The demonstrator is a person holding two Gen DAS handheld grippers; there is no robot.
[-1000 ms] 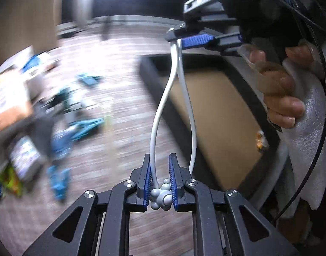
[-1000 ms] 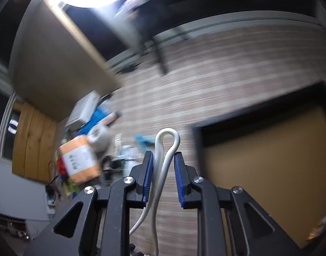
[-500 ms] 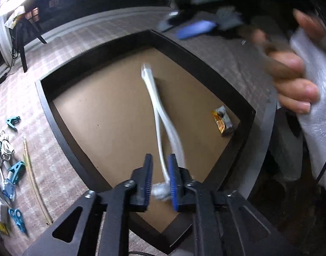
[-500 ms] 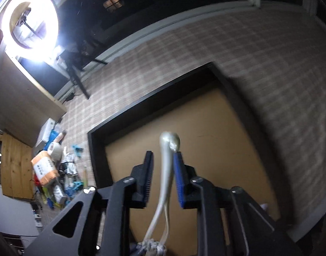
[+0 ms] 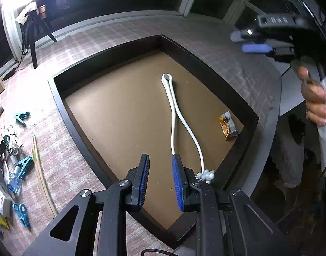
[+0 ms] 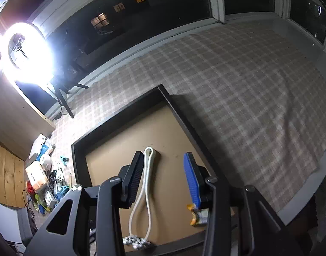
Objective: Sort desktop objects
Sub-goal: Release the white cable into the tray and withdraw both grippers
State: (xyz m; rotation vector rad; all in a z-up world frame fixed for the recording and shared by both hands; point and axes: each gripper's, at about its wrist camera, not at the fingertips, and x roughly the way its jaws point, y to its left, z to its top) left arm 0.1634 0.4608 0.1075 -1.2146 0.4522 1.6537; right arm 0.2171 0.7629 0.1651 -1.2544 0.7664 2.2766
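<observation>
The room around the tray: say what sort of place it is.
Probably a home room rigged for filming, at night: a checked tablecloth covers the table, dark windows show lit buildings outside, and a ring light stands on a tripod.

White cord (image 5: 175,115) lies in tray (image 5: 237,98) (tongs (image 5: 160,181) parted).

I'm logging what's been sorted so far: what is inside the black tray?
Inside the black tray lie a folded white cord with a beaded end and a small orange snack wrapper. The near corner is hidden behind the left tongs.
</observation>
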